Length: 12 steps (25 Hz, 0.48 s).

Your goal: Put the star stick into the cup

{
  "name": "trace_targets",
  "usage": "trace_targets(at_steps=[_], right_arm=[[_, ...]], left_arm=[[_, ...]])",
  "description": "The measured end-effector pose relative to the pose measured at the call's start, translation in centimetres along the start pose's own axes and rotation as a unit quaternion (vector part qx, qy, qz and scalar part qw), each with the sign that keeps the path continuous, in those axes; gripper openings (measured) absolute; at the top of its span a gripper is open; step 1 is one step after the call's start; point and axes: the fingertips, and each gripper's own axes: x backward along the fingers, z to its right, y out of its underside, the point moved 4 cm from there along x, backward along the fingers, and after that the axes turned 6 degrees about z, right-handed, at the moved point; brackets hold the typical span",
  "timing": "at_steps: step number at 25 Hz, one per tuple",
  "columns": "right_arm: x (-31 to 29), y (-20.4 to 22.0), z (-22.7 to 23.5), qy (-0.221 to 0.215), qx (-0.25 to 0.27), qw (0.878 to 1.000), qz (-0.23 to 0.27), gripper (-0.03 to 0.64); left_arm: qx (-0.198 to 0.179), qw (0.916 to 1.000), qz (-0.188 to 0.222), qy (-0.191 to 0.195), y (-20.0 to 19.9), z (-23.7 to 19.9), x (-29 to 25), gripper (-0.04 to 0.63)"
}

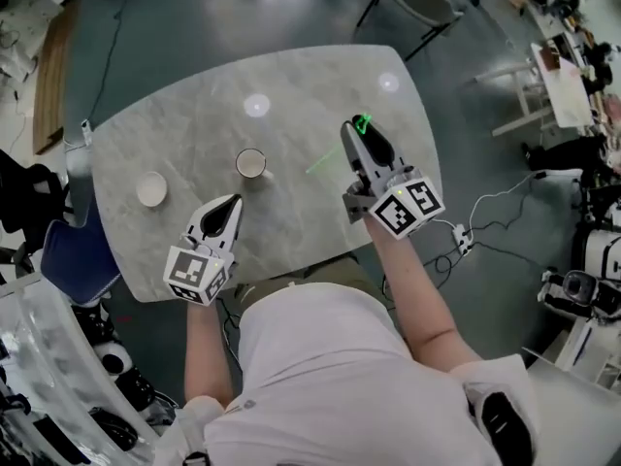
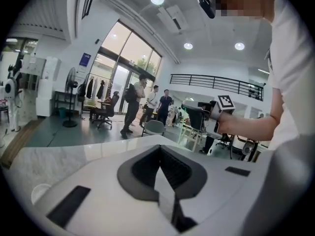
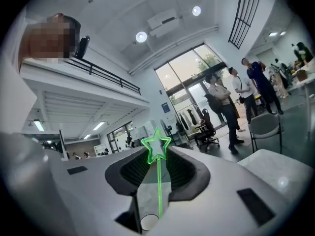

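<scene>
My right gripper (image 1: 358,130) is raised over the right half of the marble table (image 1: 184,134) and is shut on the green star stick (image 1: 361,122). Its thin stem (image 1: 320,165) slants down to the left, towards the white cup (image 1: 250,163). In the right gripper view the star (image 3: 156,148) stands at the jaw tips and the stem (image 3: 159,191) runs back between the pads. My left gripper (image 1: 231,208) hovers just in front of the cup, shut and holding nothing. In the left gripper view its jaws (image 2: 160,157) meet, and the right gripper (image 2: 199,113) shows at the right.
A second white cup (image 1: 151,188) stands near the table's left end. A blue chair (image 1: 78,255) is by the left edge, and a cable with a plug (image 1: 464,243) lies on the floor to the right. Several people stand far off in the hall (image 2: 142,102).
</scene>
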Motion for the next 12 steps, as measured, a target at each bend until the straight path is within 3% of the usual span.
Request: trace_targets(at_steps=[4, 12], right_arm=[[-4.5, 1.7, -0.1, -0.044, -0.021, 0.998, -0.026, 0.109], [-7.6, 3.7, -1.0, -0.114, -0.052, 0.989, -0.083, 0.109]], left_arm=[[0.021, 0.9982, -0.004, -0.056, 0.4, -1.5, 1.2, 0.002], [0.074, 0.9865, -0.030, -0.143, 1.6, 0.8, 3.1, 0.002]])
